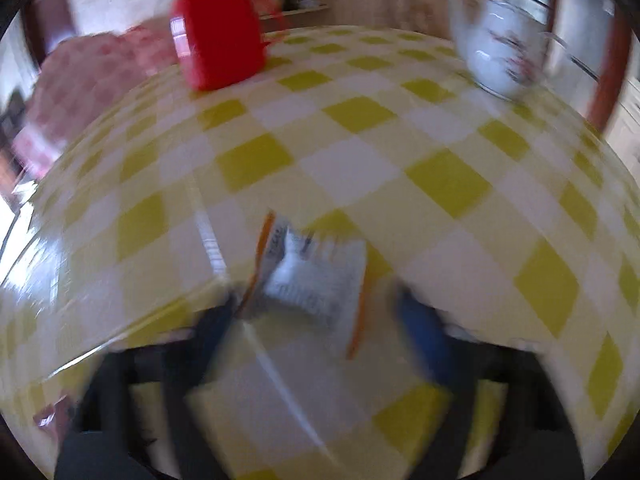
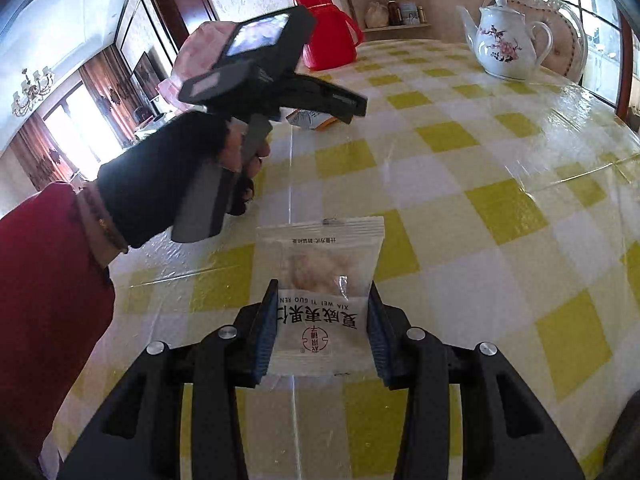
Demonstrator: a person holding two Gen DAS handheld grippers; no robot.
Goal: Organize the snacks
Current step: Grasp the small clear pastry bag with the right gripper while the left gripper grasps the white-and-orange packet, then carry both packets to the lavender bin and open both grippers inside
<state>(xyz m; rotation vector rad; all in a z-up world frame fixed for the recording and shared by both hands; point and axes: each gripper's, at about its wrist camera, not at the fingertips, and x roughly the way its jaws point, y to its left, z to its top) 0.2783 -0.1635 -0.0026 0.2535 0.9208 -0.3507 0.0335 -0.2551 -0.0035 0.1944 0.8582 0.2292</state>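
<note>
Right gripper [image 2: 322, 322] up front has its blue pads pinched on both edges of a white nut packet [image 2: 320, 276], so the pick-up step looks to be underway on both sides.

Biggest thing going is the yellow-checked table [image 2: 500, 208] under clear plastic; the white packet sits low centre of the right wrist view, lying flat with its far end poking past the fingertips. Red jug [image 2: 324, 32] and flowered teapot [image 2: 504, 44] stand at the back, upper middle and upper right. Left gripper [image 1: 320, 300] is badly blurred in its own view; it seems narrowed around an orange-edged packet [image 1: 316, 276], but whether the pads actually press on it can't be told. Next move probably calls for lifting both clear and carrying them to wherever snacks get grouped, which no frame shows.
</note>
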